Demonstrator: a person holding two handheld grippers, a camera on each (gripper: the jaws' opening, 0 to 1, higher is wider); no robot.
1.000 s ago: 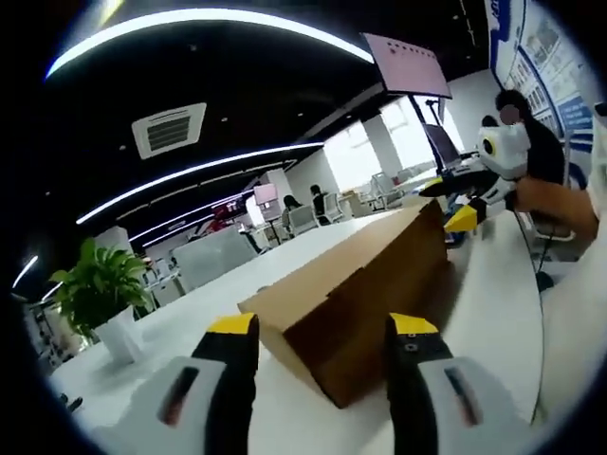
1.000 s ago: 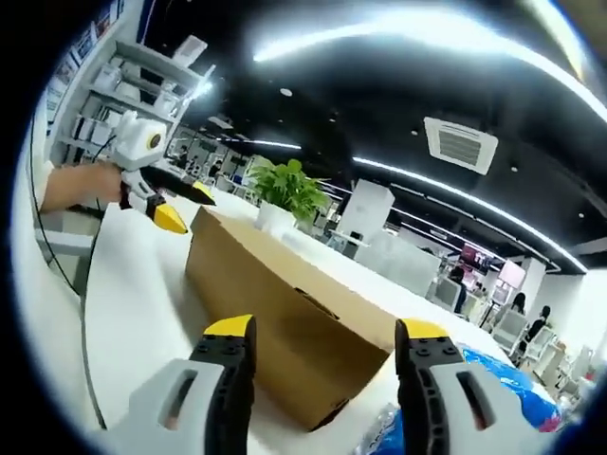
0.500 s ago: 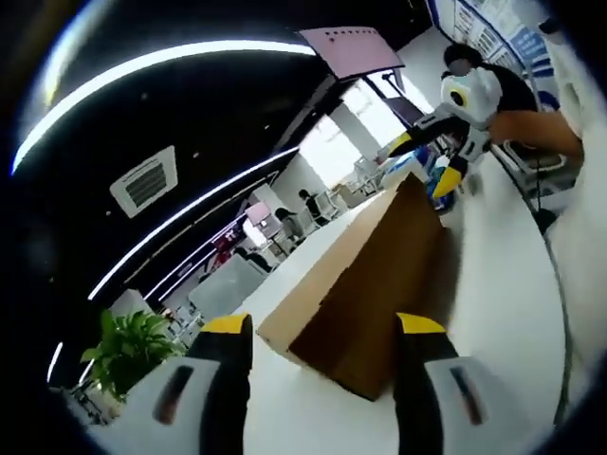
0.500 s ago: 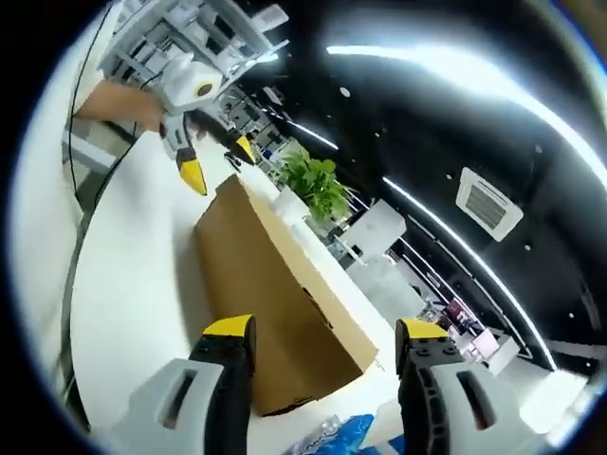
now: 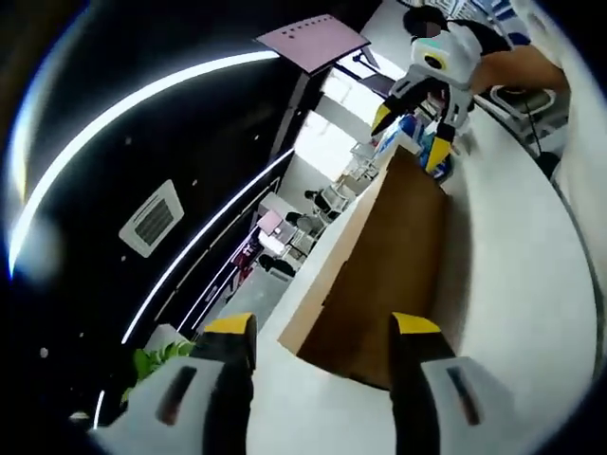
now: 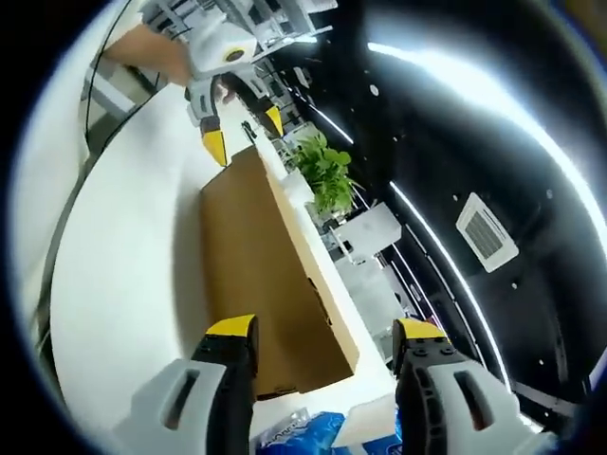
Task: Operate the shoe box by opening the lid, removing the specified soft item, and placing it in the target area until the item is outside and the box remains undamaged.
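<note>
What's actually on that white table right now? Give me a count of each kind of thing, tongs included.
Cardboard shoe box: 1
Potted green plant: 1
Blue plastic packet: 1
Yellow-tipped tongs, held over the table: 2, the left tongs and the right tongs
Total: 5

Blue bag (image 6: pixel 299 438) cut off; contents perhaps unreadable.

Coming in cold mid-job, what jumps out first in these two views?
The long brown shoe box, lid closed, lies on the white table and runs between both tools. The left tool is open astride its far end in the right gripper view; the right tool likewise in the left gripper view. A potted plant stands beyond.
</note>
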